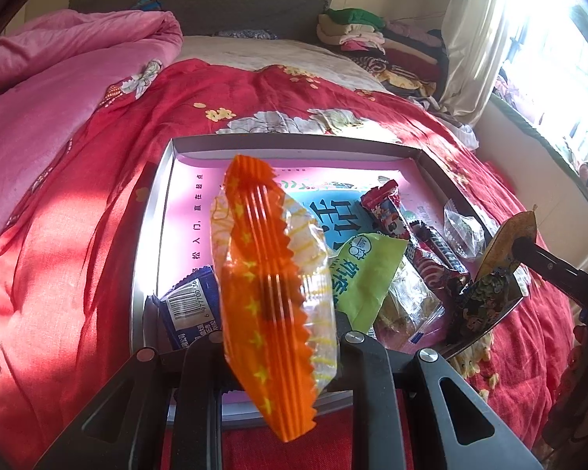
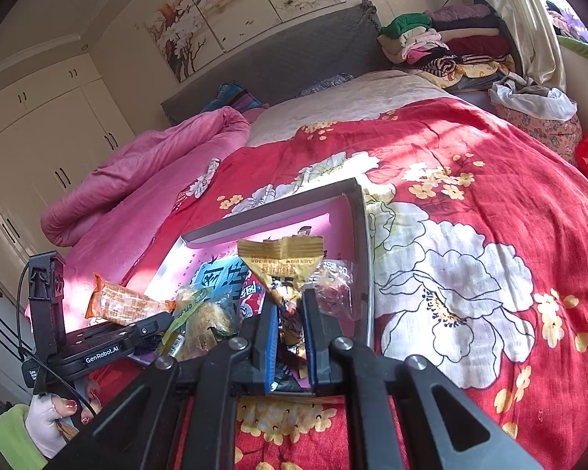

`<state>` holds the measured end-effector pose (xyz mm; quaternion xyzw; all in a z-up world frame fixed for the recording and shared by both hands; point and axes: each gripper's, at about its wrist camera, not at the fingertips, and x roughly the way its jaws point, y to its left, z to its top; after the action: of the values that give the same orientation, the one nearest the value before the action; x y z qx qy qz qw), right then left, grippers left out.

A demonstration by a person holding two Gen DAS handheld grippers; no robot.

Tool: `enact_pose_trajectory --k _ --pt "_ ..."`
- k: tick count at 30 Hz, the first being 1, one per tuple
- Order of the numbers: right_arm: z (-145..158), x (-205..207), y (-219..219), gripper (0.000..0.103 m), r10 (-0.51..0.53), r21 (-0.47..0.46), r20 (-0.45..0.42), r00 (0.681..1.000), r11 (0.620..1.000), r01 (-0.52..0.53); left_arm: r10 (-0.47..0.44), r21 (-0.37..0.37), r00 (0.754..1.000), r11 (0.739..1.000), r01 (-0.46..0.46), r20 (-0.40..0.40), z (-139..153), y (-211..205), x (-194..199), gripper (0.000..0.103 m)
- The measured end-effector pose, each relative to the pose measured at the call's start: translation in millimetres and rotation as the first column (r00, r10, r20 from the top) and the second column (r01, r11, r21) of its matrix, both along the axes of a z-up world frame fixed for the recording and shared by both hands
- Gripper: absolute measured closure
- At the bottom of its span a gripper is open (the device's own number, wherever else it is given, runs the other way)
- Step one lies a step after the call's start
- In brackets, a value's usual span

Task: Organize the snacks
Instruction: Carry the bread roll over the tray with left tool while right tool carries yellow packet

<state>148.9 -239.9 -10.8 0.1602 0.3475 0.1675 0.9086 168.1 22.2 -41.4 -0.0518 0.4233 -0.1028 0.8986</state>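
Note:
My left gripper (image 1: 278, 348) is shut on an orange star-printed snack packet (image 1: 262, 282), held above the near left part of a shallow grey box (image 1: 294, 143) with a pink printed floor. In the right wrist view my right gripper (image 2: 290, 313) is shut on a yellow snack packet (image 2: 282, 262) over the box's near right side (image 2: 364, 243). That view also shows the left gripper (image 2: 158, 319) with the orange packet (image 2: 125, 305). The left wrist view shows the right gripper (image 1: 517, 248) with the yellow packet (image 1: 505, 246).
Inside the box lie a blue packet (image 1: 188, 309), a green packet (image 1: 368, 274), red packets (image 1: 388, 211) and clear packets (image 1: 462, 231). It rests on a red flowered bedspread (image 2: 470, 196). A pink quilt (image 1: 58, 62) lies left; folded clothes (image 1: 364, 27) are stacked at the far right.

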Motion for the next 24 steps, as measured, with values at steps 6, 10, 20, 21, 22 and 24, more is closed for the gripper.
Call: enact_pose_trajectory --k 6,10,20,21,22,24 --pt "-9 4 4 0.090 0.008 0.003 -0.027 1.000 1.000 -0.008 0.000 -0.001 1.000 1.000 0.000 0.000 0 0 0 0.080" --pt "-11 4 1 0.090 0.005 0.022 -0.031 0.999 1.000 -0.005 0.001 -0.002 1.000 1.000 -0.001 0.000 0 0 0 0.080" --pt "-12 -2 -3 0.090 0.009 0.039 -0.033 0.999 0.999 -0.008 0.000 -0.003 1.000 1.000 0.000 -0.001 0 0 0 0.080" --pt "-11 -4 -2 0.089 0.011 0.031 -0.029 1.000 0.999 -0.010 0.000 -0.004 1.000 1.000 0.000 -0.001 0 0 0 0.080" --pt "-11 -5 -2 0.088 0.014 0.022 -0.024 1.000 1.000 -0.013 0.000 -0.003 1.000 1.000 0.000 0.000 0 0 0 0.080" --pt "-9 -9 0 0.084 0.018 0.007 -0.018 1.000 1.000 -0.018 0.000 -0.003 1.000 1.000 0.000 0.000 0 0 0 0.079"
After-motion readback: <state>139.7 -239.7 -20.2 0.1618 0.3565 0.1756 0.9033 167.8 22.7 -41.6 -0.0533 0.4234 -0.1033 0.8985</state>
